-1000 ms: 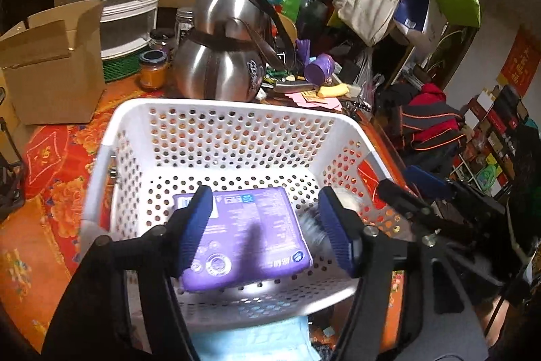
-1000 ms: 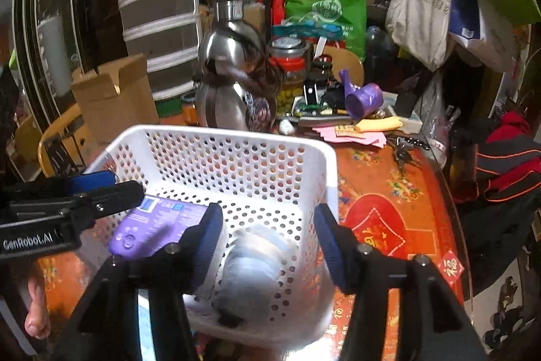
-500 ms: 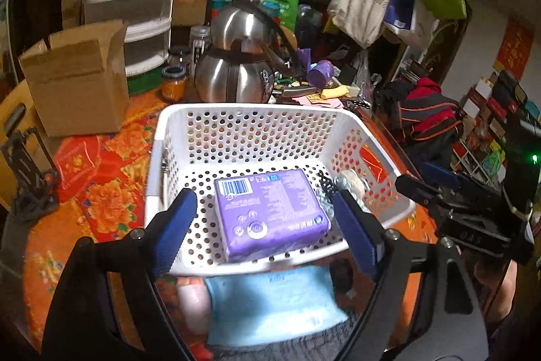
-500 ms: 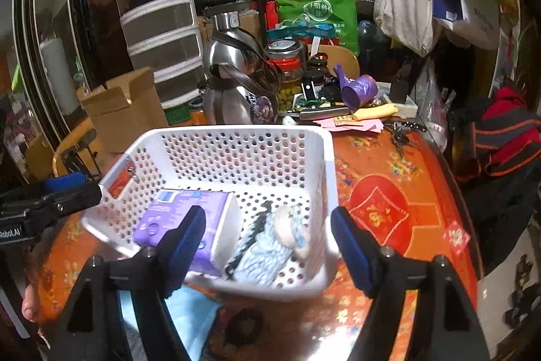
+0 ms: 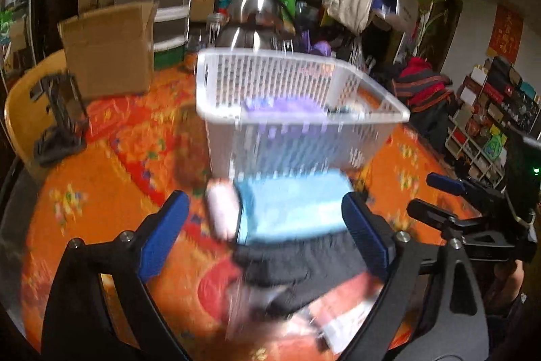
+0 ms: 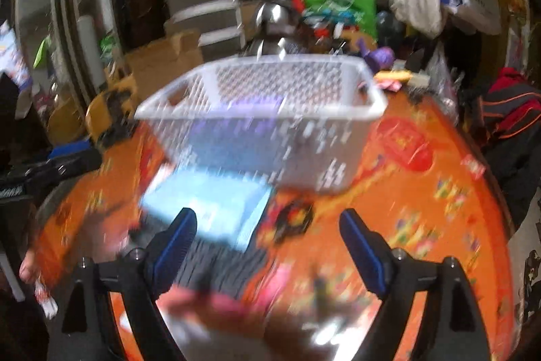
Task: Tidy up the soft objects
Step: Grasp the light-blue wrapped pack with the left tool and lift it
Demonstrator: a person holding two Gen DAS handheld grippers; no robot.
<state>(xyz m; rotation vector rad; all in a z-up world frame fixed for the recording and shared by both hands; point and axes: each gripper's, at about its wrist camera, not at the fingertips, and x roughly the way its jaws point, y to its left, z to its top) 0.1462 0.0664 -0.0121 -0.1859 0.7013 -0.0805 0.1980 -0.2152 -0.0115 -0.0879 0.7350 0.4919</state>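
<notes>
- The light blue pack [image 5: 290, 205] lay flat on the table, touching the near wall of the white basket [image 5: 297, 137]. It looked soft and light, like a wrapped pack of tissues, so it would squash a bit when pinched. Its wrap looked smooth and might slip.
- A good place to grab it would be across its short sides, near the middle, so it does not droop.
- A dark cloth [image 5: 297, 263] lay on the near side of the blue pack, touching it. It looked floppy and thin. It would bunch up when pinched, so taking a thick fold would work best.
- A small pink roll [image 5: 221, 208] lay just to the left of the blue pack. It was too blurry to name.
- Inside the basket sat a purple pack [image 5: 280, 107]. Another small thing lay at the basket's right end, but it was too blurry to tell.
- The left gripper [image 5: 267, 225] hung above the blue pack with its jaws spread wide, gripping nothing.
- The right gripper [image 6: 267, 246] was also spread wide and held nothing. It hung over the right edge of the blue pack [image 6: 209, 208].
- Behind the basket stood a shiny steel kettle [image 5: 253, 19], and a cardboard box [image 5: 108, 49] sat to the basket's left.
- The orange flowered tablecloth [image 5: 111, 178] lay under it all.
</notes>
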